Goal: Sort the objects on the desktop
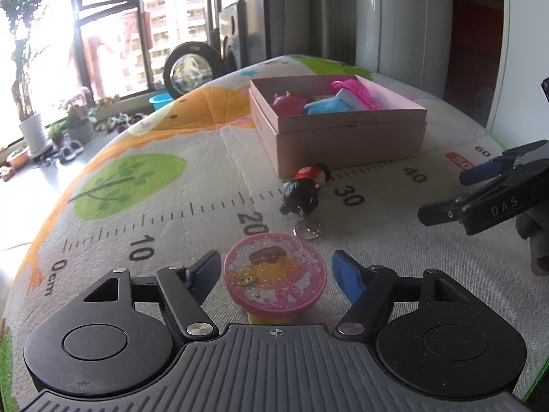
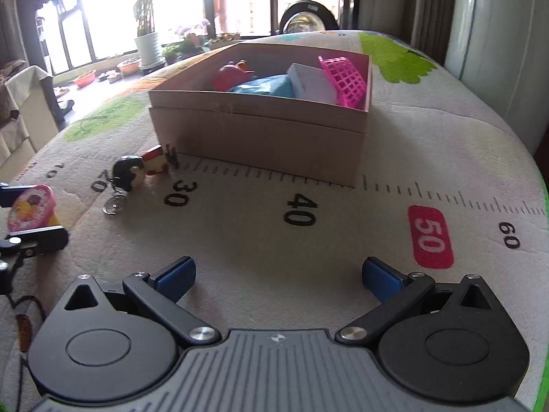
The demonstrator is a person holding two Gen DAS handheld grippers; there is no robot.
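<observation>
Left wrist view: left gripper [image 1: 276,271] jaws apart, straddling pink-lidded cup [image 1: 274,273], untouched; off-centre squeeze could tip cup. Right gripper [image 2: 278,274] apart, empty.

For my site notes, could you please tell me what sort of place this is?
Probably a home living room: a cartoon-printed foam play mat with a ruler, white-potted plants by a large window, and high-rise flats outside.

Both the left gripper [image 1: 274,274] and the right gripper [image 2: 278,279] have black linkage arms with silver screws, blue finger pads [image 1: 346,276], round black side housings and a ribbed grey body. White "DAS" lettering marks one finger.
</observation>
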